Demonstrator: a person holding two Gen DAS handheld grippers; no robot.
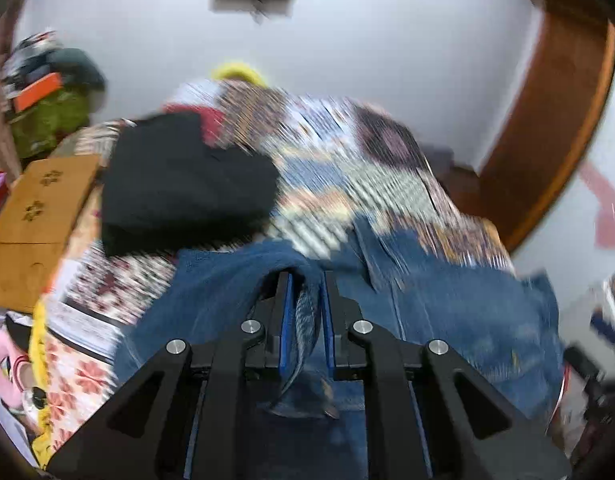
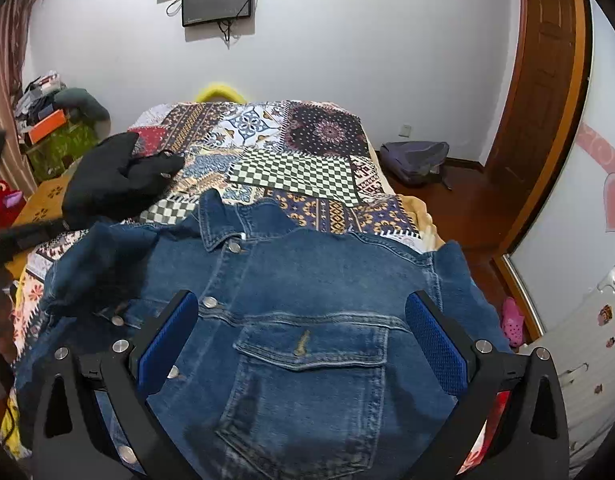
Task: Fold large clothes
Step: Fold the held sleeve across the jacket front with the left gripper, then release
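A blue denim jacket (image 2: pixel 307 280) lies front up on the near end of a bed with a patchwork cover (image 2: pixel 299 152), collar toward the far side, chest pocket nearest the camera. My right gripper (image 2: pixel 303 312) is open and empty, its blue pads spread wide above the jacket's chest. My left gripper (image 1: pixel 307 280) is shut on a fold of the denim jacket (image 1: pixel 447 304); the cloth is pinched between its blue pads. The left wrist view is blurred by motion.
A black garment (image 2: pixel 115 180) lies on the bed's left side, also in the left wrist view (image 1: pixel 179 184). A wooden box (image 1: pixel 35 216) stands left of the bed. A backpack (image 2: pixel 415 160) sits on the floor at right, by a wooden door (image 2: pixel 547 100).
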